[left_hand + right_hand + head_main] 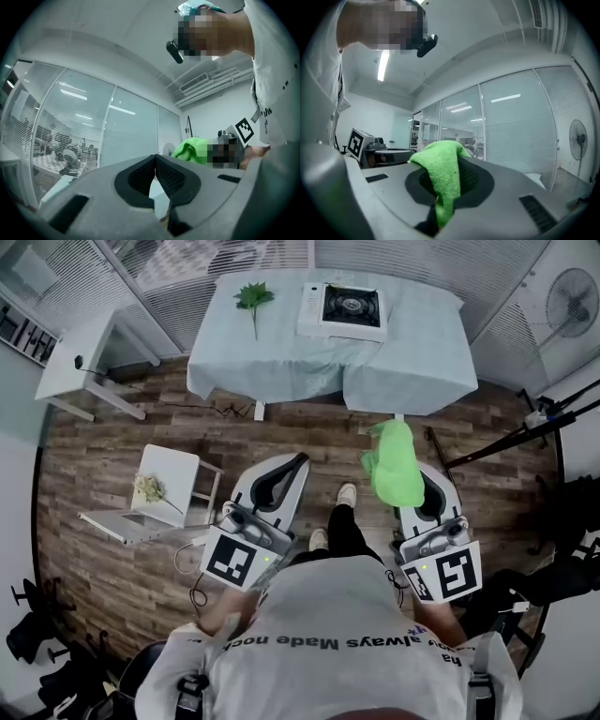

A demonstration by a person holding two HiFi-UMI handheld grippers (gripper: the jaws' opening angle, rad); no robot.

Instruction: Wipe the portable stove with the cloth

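The portable stove (352, 307), white with a black burner top, sits on the far table (412, 352) covered in pale blue cloth. The table is well ahead of both grippers, across a stretch of wood floor. My right gripper (452, 165) is shut on the green cloth (443, 173), which drapes over its jaws; in the head view the green cloth (396, 465) hides the fingertips. My left gripper (298, 461) is held level beside it. Its jaws meet at the tips with nothing between them, as the left gripper view shows (155, 158).
A green plant sprig (253, 298) lies on the table left of the stove. A white desk (84, 362) stands far left. A small white stand with flowers (155, 495) is close on my left. Tripod legs (511, 432) and a fan (572, 301) are at the right. Glass walls surround the room.
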